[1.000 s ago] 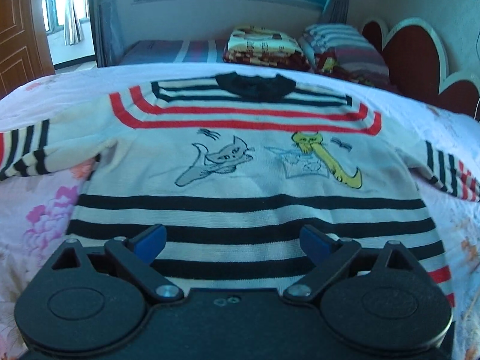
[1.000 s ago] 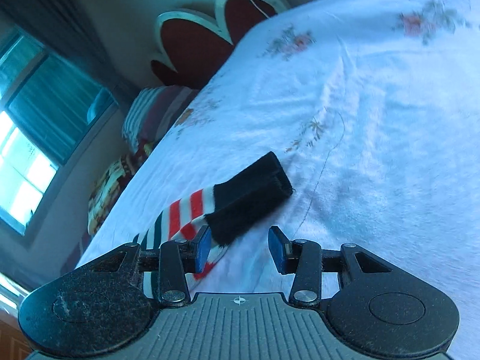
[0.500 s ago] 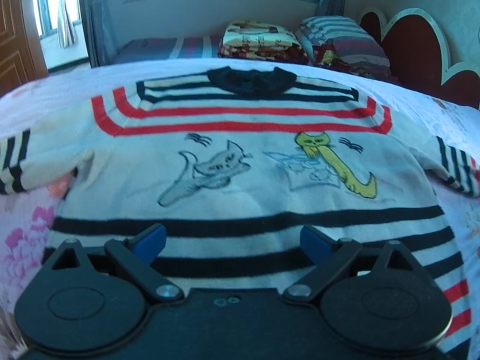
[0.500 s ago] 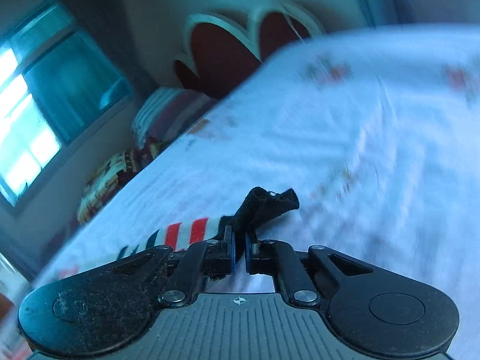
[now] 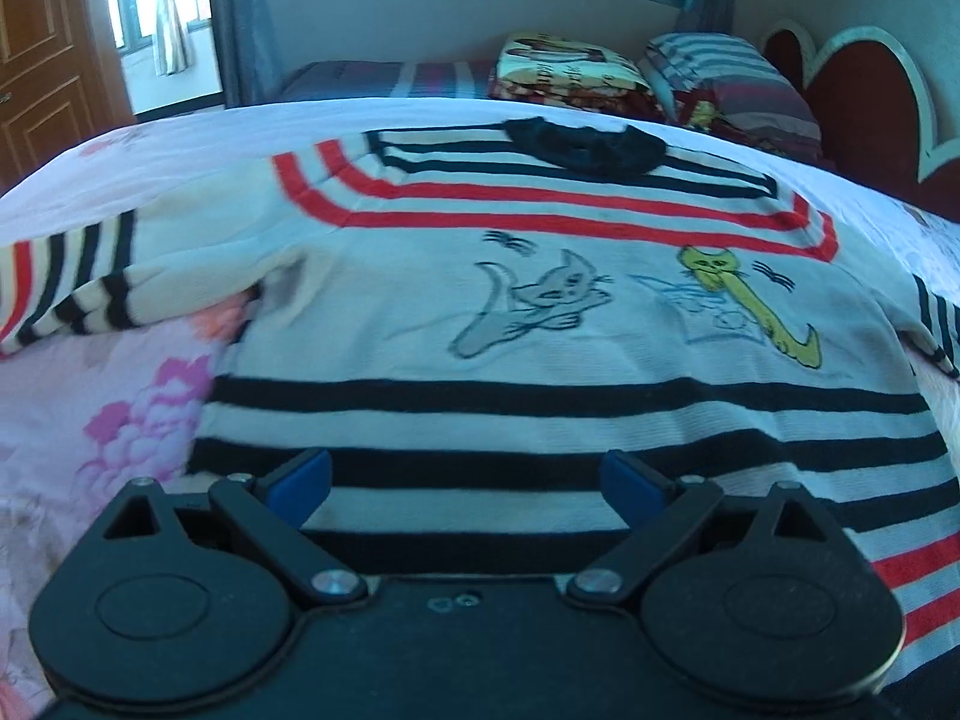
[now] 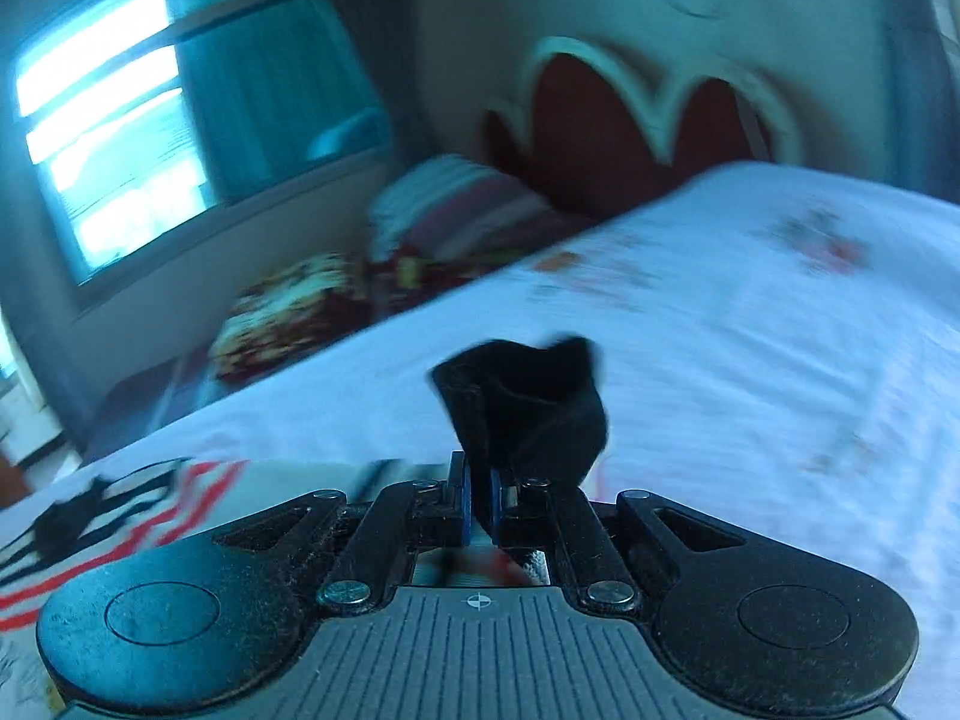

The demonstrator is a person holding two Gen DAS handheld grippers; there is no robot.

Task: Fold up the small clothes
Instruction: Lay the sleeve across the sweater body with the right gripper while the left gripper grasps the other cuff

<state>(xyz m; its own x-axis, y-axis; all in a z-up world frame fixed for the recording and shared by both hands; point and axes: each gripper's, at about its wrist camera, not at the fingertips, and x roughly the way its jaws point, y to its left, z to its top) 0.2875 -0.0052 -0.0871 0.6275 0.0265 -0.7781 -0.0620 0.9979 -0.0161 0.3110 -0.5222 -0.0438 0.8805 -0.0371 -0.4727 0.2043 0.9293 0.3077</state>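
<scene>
Our right fingers (image 6: pixel 478 507), open a second ago, now pinch the cuff (image 6: pixel 528 405) off the bed (image 6: pixel 750 360), starting the sleeve fold; left fingers (image 5: pixel 468 483) gape above the sweater (image 5: pixel 540 324).

No readable text, brand, number or sign anywhere; only wordless cat drawings on the sweater (image 5: pixel 540 312) front, print on folded blanket (image 5: pixel 570 63) too blurred

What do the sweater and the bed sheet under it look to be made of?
Sweater: probably knitted yarn, matte; fine ribbed rows show across the stripes, and its black cuff looks soft and thick. Bed sheet: seemingly thin printed woven cloth, matte, with flower patterns.
</scene>
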